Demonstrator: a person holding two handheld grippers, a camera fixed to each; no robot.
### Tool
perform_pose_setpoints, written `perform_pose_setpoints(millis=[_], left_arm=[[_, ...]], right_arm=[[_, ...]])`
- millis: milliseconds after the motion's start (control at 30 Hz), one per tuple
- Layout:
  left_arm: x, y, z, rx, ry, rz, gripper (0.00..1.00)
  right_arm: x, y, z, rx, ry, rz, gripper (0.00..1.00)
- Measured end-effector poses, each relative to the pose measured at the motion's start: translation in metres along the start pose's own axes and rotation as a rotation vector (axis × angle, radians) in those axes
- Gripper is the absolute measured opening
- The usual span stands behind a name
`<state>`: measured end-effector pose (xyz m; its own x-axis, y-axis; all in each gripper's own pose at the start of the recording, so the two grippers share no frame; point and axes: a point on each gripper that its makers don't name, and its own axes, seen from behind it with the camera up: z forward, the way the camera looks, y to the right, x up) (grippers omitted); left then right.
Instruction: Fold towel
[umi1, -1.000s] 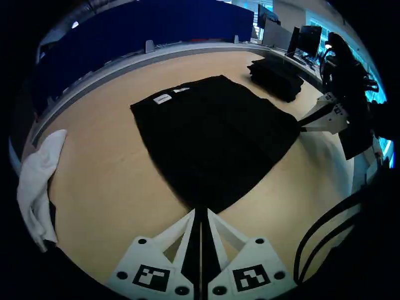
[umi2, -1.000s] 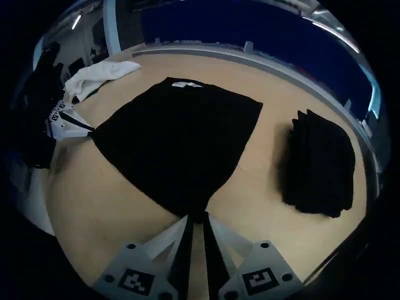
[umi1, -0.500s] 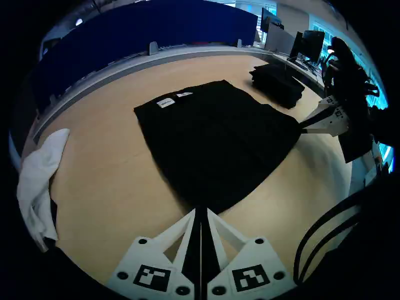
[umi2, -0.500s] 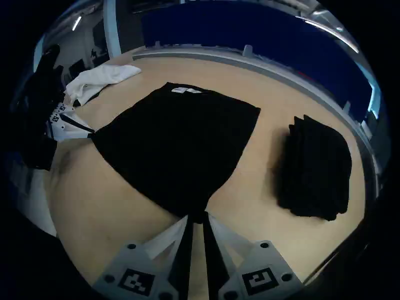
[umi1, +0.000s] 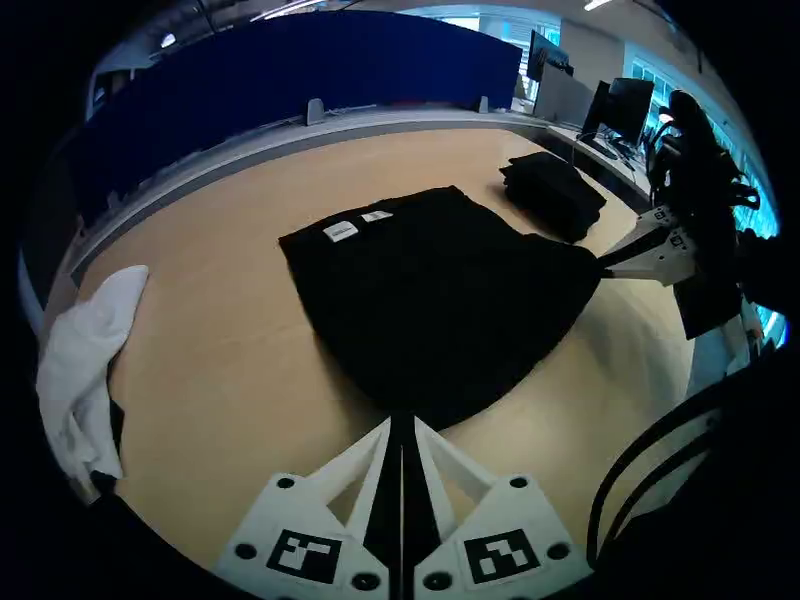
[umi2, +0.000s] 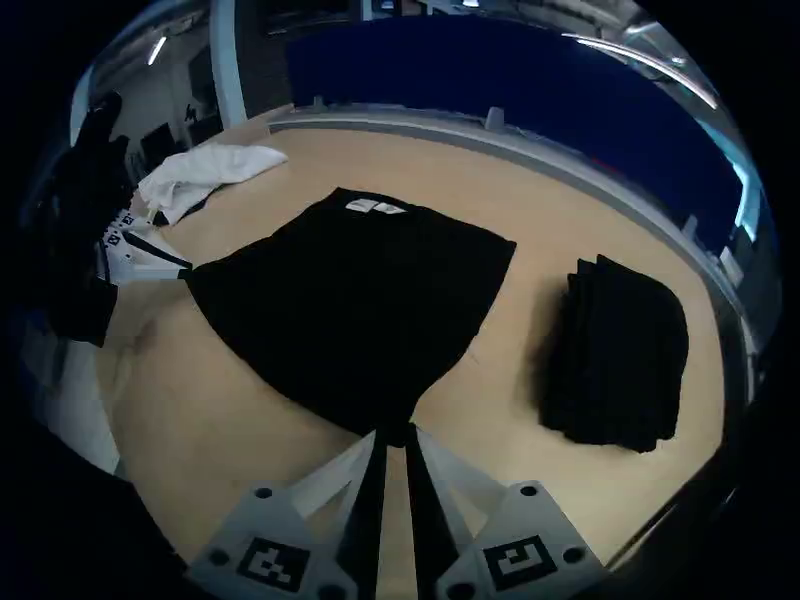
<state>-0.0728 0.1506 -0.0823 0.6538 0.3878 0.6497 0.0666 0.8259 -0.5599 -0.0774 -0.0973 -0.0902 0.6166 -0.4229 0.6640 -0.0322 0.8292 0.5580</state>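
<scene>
We find the spread black fabric towel lying in the middle of the pale wooden tabletop. In the left gripper view, the stack of folded black towels sits behind it to the right, the crumpled white cloth well apart on the left, and the long blue partition behind the tabletop.

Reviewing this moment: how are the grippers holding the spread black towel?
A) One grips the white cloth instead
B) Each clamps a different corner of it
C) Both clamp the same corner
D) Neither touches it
B: the left gripper is shut on one near corner of the black towel, and the right gripper is shut on the neighbouring corner.
</scene>
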Motion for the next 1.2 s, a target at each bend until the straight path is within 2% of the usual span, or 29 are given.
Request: perform_pose_setpoints(millis=[200, 367, 567, 900, 1200], left_arm=[[0.001, 0.002, -0.013, -0.002, 0.003, -0.013, 0.01], [0.003, 0.005, -0.026, -0.003, 0.007, -0.043, 0.01], [0.004, 0.009, -0.041, -0.006, 0.011, -0.075, 0.01], [0.006, 0.020, -0.063, -0.020, 0.016, -0.099, 0.01], [0.007, 0.023, -0.069, -0.022, 0.018, -0.102, 0.01]], right_arm=[[0.007, -0.003, -0.011, 0.006, 0.007, -0.003, 0.13], [0.010, -0.009, -0.024, 0.013, 0.005, -0.006, 0.13], [0.006, -0.019, -0.038, 0.021, -0.004, -0.005, 0.13], [0.003, -0.030, -0.059, 0.032, -0.003, 0.005, 0.13], [0.009, -0.032, -0.062, 0.040, 0.004, 0.009, 0.13]])
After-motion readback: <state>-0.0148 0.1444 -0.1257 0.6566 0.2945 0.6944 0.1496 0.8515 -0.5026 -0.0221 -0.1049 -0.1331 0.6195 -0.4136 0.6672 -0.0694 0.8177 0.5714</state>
